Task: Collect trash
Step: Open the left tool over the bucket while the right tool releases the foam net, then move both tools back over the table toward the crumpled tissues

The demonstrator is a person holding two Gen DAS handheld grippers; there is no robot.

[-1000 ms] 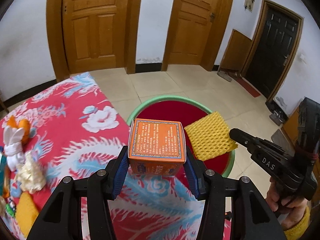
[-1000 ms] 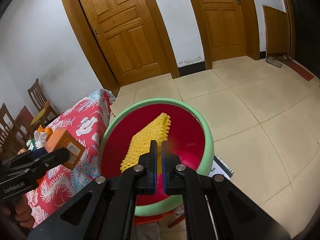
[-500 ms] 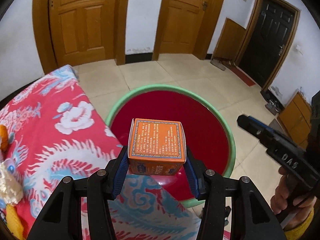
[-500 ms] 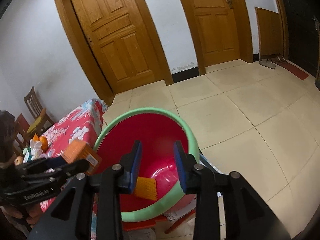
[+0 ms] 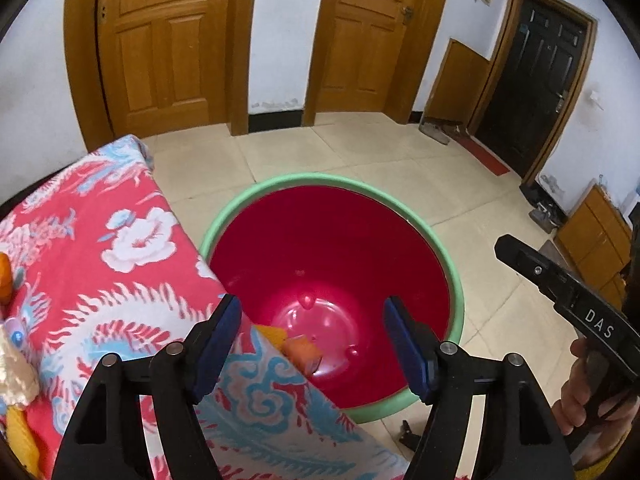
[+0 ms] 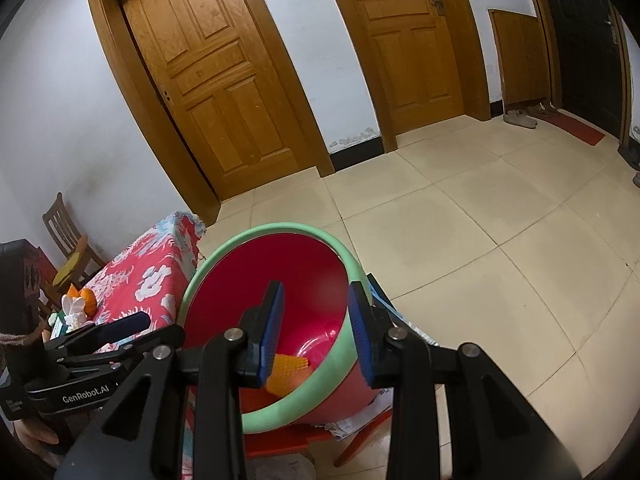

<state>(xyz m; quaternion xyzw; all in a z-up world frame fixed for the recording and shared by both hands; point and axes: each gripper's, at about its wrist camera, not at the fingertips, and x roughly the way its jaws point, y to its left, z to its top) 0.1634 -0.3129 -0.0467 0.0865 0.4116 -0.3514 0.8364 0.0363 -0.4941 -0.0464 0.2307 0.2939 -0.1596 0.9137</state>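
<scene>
The left gripper [image 5: 312, 344] hangs over the near rim of the red bucket [image 5: 332, 240], its blue-padded jaws spread wide with nothing between them. Down at the bucket's bottom, toward 7 o'clock, lies the orange box [image 5: 302, 354] with the yellow foam net [image 5: 272, 332] touching it; the corner of the red floral tablecloth [image 5: 120, 272] overlaps the bucket's green rim at 8 o'clock and hides part of both. The right gripper [image 6: 316, 328] hovers at the opposite side of the bucket, jaws parted and empty, one finger inside the rim line and the other outside it; its left finger screens part of the foam net [image 6: 286, 372] at the bottom. On the cloth at 9 o'clock sit a white rabbit toy [image 6: 74, 312] and something orange beside it. A wooden chair [image 6: 66, 240] stands at 10 o'clock against the wall, two wooden doors [image 6: 224, 92] at 12, and a dark door [image 5: 536, 92] at 2.
</scene>
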